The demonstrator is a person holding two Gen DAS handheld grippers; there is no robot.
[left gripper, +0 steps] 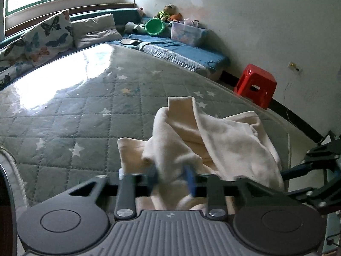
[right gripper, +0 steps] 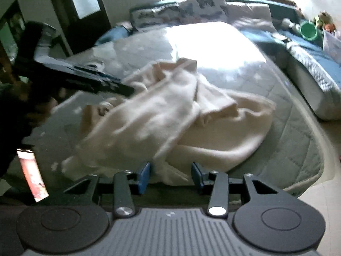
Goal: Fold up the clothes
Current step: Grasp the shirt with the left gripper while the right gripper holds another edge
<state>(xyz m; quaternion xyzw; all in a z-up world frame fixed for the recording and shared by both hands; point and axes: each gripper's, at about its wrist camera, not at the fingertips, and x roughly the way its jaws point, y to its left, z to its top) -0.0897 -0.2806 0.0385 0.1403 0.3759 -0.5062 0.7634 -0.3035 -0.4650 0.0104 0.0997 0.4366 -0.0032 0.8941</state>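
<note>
Here the left gripper [left gripper: 172,176] has its two blue pads close together with a fold of the cream garment [left gripper: 213,140] bunched between them, so it appears clamped on the cloth, though blur around the fingertips keeps the contact from being crisp. Ahead of those fingers the cream garment rises in a crumpled heap, one strip of it standing up at the far end and the rest spilling off toward the right of the tongs, all of it resting on the green quilted mattress [left gripper: 85,115] with its pale star pattern. Beyond the tongs and to their right stands a red plastic stool [left gripper: 255,85] on the floor by the wall, and further out a green basin [left gripper: 155,27] sits on a blue-covered bench, with a clear storage box [left gripper: 187,32] just beside it. Butterfly-print pillows [left gripper: 49,36] lie far ahead and to the left. The right gripper [right gripper: 171,173] holds its blue pads clearly apart, and a low edge of the garment [right gripper: 170,111] lies in the gap between them; whether either pad touches the fabric cannot be told. In the right wrist view the dark body of the left gripper [right gripper: 125,88] reaches in from the left and meets the heap at its upper left side, while the mattress [right gripper: 294,140] spreads out ahead and to the right.
</note>
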